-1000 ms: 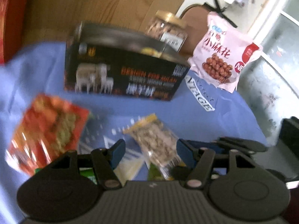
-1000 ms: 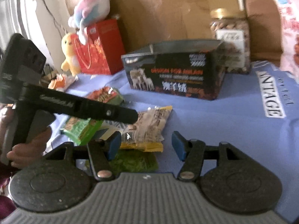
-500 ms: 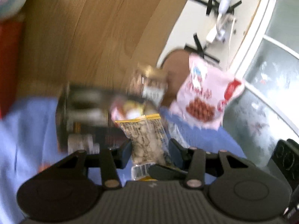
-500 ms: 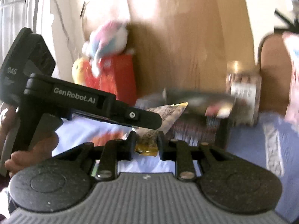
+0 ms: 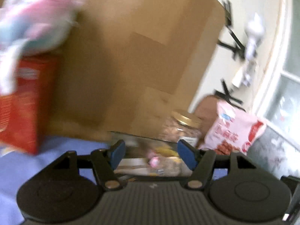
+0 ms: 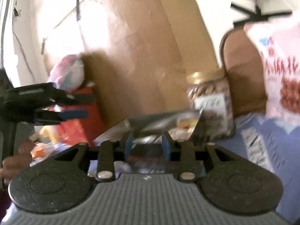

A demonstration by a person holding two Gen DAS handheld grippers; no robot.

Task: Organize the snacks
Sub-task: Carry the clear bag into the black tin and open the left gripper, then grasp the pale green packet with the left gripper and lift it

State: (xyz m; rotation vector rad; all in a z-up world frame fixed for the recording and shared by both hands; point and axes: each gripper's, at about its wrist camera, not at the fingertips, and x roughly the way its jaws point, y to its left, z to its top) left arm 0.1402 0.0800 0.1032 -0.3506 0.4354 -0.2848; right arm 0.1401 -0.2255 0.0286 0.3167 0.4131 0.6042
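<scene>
The dark open-topped box (image 5: 135, 137) lies just beyond my left gripper (image 5: 151, 151). Its blue pads (image 5: 117, 152) stand well apart and its jaws are opening, with nothing pressed between them. Blurred snack packets (image 5: 166, 166) lie inside the box below the pads. In the right wrist view the same box (image 6: 165, 119) fills the gap of my right gripper (image 6: 147, 143). Those jaws are narrower and opening too, and no packet sits in them. The left gripper (image 6: 75, 105) shows at the left, held by a hand (image 6: 15, 161).
A gold-lidded jar (image 5: 184, 127) and a pink snack bag (image 5: 232, 131) stand behind the box on the right. A red bag (image 5: 22, 103) with a plush toy (image 5: 33, 22) on top is at the left. Cardboard (image 5: 140, 56) backs the blue cloth (image 5: 46, 150).
Both grippers closed on the clear nut packet, lifted it from the cloth and carried it toward the box. Their jaws have since parted and the packet is out of them.
</scene>
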